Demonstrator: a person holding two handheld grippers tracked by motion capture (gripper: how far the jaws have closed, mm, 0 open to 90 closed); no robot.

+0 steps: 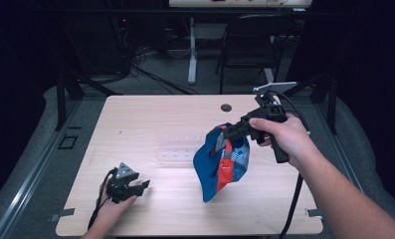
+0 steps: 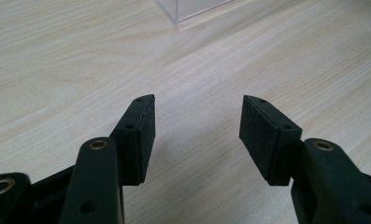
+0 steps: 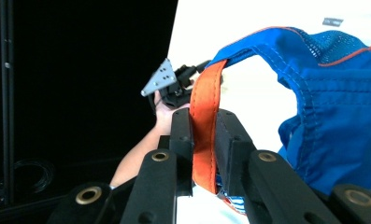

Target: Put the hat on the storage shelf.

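Our right gripper (image 3: 203, 140) has its jaws clamped on the orange strap (image 3: 205, 116) of the blue bag (image 1: 224, 162), which hangs straight down below the jaws, long axis vertical, its lower tip at or just above the table (image 1: 150, 119). Our left gripper (image 1: 134, 188) rests low on the table, jaws wide and empty, well apart toward its far side, the bag beyond them.
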